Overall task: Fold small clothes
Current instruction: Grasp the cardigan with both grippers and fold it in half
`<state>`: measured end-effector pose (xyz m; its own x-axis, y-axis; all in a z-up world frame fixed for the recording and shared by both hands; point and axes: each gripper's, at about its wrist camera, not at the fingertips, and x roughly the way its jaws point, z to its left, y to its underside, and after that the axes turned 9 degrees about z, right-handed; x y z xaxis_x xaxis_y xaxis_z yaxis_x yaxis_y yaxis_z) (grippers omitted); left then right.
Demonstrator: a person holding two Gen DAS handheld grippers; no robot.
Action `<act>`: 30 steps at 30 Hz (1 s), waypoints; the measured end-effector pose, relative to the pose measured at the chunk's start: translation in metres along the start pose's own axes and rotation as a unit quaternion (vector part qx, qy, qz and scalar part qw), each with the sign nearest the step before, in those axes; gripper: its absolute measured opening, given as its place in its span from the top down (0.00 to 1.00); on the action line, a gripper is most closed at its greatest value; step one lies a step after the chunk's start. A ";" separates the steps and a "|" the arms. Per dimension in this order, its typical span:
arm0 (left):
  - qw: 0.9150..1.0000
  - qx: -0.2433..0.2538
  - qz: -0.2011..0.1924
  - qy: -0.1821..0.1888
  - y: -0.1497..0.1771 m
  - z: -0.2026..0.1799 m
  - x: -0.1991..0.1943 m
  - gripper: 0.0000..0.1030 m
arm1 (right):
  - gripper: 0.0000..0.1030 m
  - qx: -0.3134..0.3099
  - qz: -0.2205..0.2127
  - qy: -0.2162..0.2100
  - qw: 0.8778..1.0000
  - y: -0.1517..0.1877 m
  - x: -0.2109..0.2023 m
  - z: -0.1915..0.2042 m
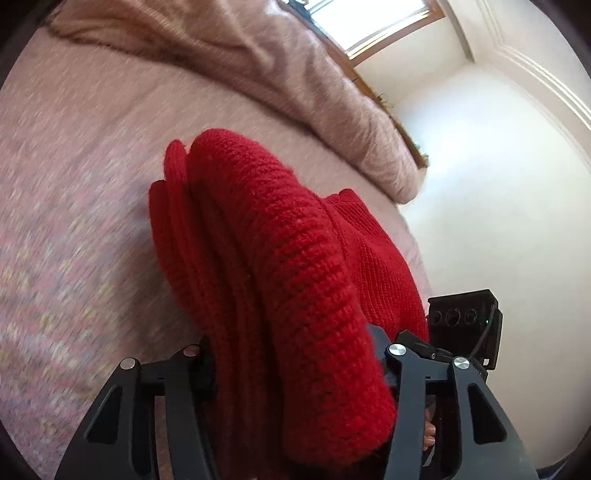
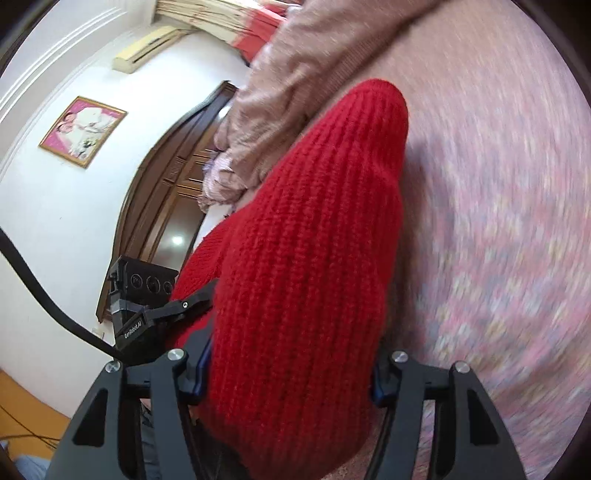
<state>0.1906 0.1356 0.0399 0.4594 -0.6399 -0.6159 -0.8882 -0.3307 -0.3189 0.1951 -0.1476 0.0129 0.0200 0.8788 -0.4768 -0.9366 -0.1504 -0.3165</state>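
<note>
A red knitted sweater hangs bunched between both grippers, lifted above the pink patterned bedspread. My left gripper is shut on a thick fold of it; the knit covers the fingertips. In the right wrist view the same sweater fills the middle, and my right gripper is shut on it, with blue pads at each side of the fold. The other gripper's black camera body shows in each view, close by, so the two grippers are near each other.
A beige blanket lies bunched along the far side of the bed. White walls, a window, a framed picture, an air conditioner and a dark wooden headboard surround the bed. A black cable runs at left.
</note>
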 end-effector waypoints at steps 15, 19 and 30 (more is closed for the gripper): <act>0.996 0.088 -0.035 -0.008 -0.124 -0.059 0.125 0.54 | 0.37 -0.051 -0.048 0.058 0.996 -0.168 -0.102 -0.079; 0.994 0.099 -0.042 -0.005 -0.134 -0.042 0.156 0.54 | 0.37 -0.049 -0.044 0.074 0.995 -0.188 -0.098 -0.110; 0.987 0.128 -0.073 -0.065 -0.116 -0.043 0.174 0.46 | 0.33 -0.050 -0.068 0.077 0.993 -0.172 -0.088 -0.154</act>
<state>0.3736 0.0324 0.0010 0.5941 -0.4978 -0.6319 -0.7906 -0.2163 -0.5729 0.4081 -0.2686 -0.0175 0.2045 0.8157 -0.5411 -0.8825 -0.0855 -0.4625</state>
